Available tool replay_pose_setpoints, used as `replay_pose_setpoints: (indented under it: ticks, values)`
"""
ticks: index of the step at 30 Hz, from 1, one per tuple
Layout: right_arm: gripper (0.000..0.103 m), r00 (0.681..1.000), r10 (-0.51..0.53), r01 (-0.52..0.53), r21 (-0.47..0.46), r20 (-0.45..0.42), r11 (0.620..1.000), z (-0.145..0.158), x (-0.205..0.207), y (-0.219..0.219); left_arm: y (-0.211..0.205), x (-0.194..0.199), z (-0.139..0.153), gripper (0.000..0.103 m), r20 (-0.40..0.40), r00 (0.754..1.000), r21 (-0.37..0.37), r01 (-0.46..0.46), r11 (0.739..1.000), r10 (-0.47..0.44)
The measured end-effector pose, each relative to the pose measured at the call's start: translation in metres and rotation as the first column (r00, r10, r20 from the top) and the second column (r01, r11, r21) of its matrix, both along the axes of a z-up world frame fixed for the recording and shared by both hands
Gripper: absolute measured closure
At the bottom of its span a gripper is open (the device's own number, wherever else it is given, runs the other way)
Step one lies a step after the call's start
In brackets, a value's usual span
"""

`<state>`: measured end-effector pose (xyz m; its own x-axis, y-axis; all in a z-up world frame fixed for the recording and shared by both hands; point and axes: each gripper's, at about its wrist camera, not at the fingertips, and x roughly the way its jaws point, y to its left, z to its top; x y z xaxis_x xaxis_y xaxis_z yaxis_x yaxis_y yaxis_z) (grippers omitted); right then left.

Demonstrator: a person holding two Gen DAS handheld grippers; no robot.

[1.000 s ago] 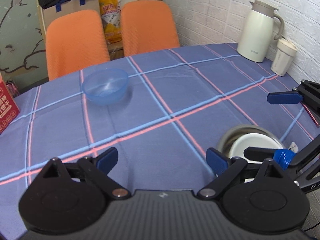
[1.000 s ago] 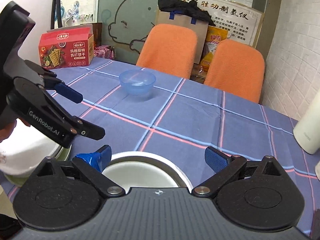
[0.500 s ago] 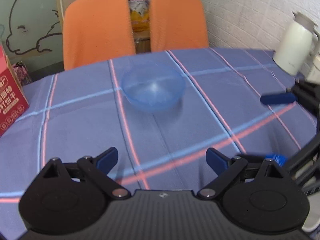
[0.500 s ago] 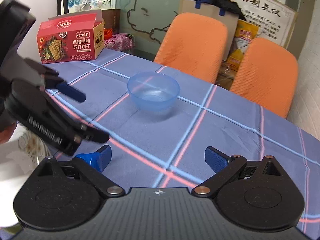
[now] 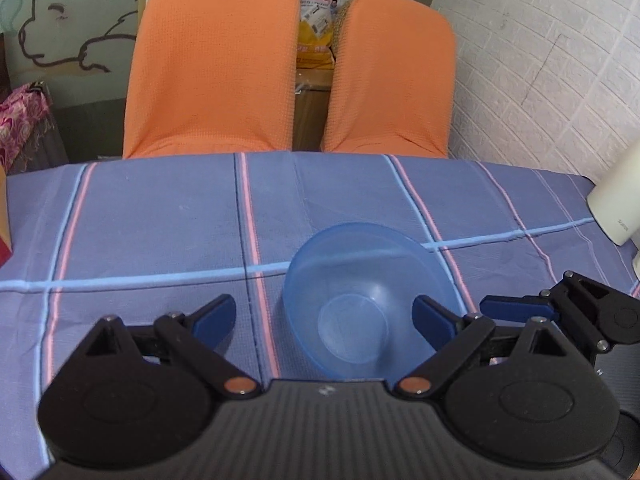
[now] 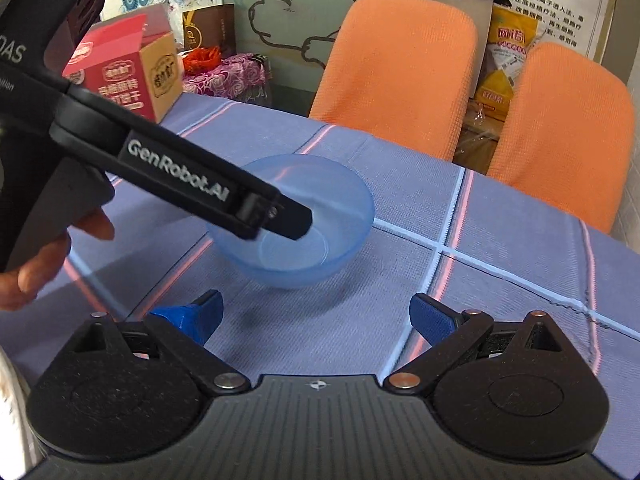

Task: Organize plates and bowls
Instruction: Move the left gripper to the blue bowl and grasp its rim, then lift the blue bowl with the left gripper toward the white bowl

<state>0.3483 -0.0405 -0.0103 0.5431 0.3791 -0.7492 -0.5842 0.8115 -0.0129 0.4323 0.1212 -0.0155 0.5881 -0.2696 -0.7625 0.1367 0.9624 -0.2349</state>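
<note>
A translucent blue bowl [image 5: 360,280] sits upright on the blue plaid tablecloth [image 5: 160,220]. My left gripper [image 5: 324,316] is open and straddles the bowl's wall: its right fingertip [image 5: 430,314] is inside the bowl and its left one is outside the rim. In the right wrist view the same bowl [image 6: 340,208] lies just ahead, and one black finger of the left gripper [image 6: 288,218] dips into it. My right gripper [image 6: 318,314] is open with nothing in it, a short way in front of the bowl and apart from it.
Two orange chairs [image 5: 212,64] stand at the table's far edge. A white thermos [image 5: 616,200] is at the right, and a red cracker box [image 6: 124,76] at the far left. A person's hand [image 6: 40,260] holds the left gripper's handle.
Both grippers have moved forward across the table to the blue bowl. The left gripper's finger now reaches into it. The metal and white bowls have dropped out of view.
</note>
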Motion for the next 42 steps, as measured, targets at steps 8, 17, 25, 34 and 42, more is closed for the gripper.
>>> replay_pose_setpoints:
  ticks: [8, 17, 25, 34, 42]
  values:
    - [0.015, 1.000, 0.006, -0.006, 0.005, -0.014, 1.000, -0.012, 0.007, 0.002, -0.001, 0.009, -0.016, 0.009, 0.000, 1.000, 0.057, -0.006, 0.998, 0.006]
    - [0.018, 0.999, 0.034, -0.034, 0.013, 0.016, 0.999, -0.015, 0.008, 0.011, -0.004, 0.004, -0.020, 0.009, 0.024, 1.000, 0.114, 0.006, 0.993, -0.008]
    - [0.021, 0.998, 0.038, -0.042, 0.102, 0.041, 0.994, -0.007, 0.018, 0.020, -0.010, 0.003, -0.015, 0.025, -0.006, 1.000, 0.099, 0.025, 0.995, -0.024]
    - [0.021, 0.992, 0.034, -0.048, 0.117, 0.121, 0.992, 0.022, -0.010, 0.015, -0.020, -0.017, 0.015, 0.041, 0.008, 0.997, 0.036, 0.078, 0.996, -0.079]
    - [0.021, 0.990, 0.006, -0.021, 0.102, 0.140, 0.995, 0.050, -0.051, -0.011, -0.050, -0.061, 0.044, 0.043, 0.035, 0.989, 0.015, 0.143, 0.990, -0.144]
